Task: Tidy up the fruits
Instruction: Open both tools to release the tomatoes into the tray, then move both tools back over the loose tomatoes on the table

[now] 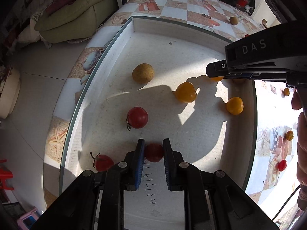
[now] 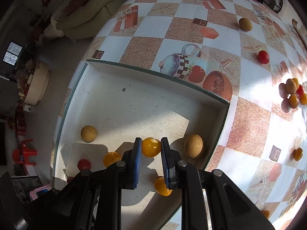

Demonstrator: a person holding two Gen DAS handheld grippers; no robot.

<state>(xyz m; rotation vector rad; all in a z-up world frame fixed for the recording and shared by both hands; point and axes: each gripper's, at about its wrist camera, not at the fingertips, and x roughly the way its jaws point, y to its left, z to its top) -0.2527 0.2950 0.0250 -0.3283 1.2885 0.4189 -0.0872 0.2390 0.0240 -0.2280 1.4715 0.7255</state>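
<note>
Left tongs (image 1: 153,149) are gripping a red cherry tomato (image 1: 153,152) between the blue pads, low over the floor of the white tray (image 1: 172,44); whether the fruit is touching the floor cannot be told. Right tongs (image 2: 151,147) are clamping a yellow tomato (image 2: 151,147), pads pressing both sides, above the tray's right half. The left wrist view is showing the right tongs entering from the right edge with that yellow fruit mostly hidden beneath them. Lying loose in the tray: a second red tomato (image 1: 137,117) near the middle, a third red tomato with stem (image 1: 103,162) just left of the left tongs, two more yellow tomatoes (image 1: 185,92) (image 1: 234,105) toward the right wall, and a tan round fruit (image 1: 143,73) further back. The right wrist view is adding another tan fruit (image 2: 193,145) sitting close to the tray's right wall. The tray is resting on a checkered surface (image 2: 191,9). Outside the tray, well apart from it, the surface is carrying a lone tan fruit (image 2: 245,24), a lone red tomato (image 2: 263,57), a cluster of mixed fruits (image 2: 292,93) in bright sun, and a single yellow tomato (image 2: 298,154).
</note>
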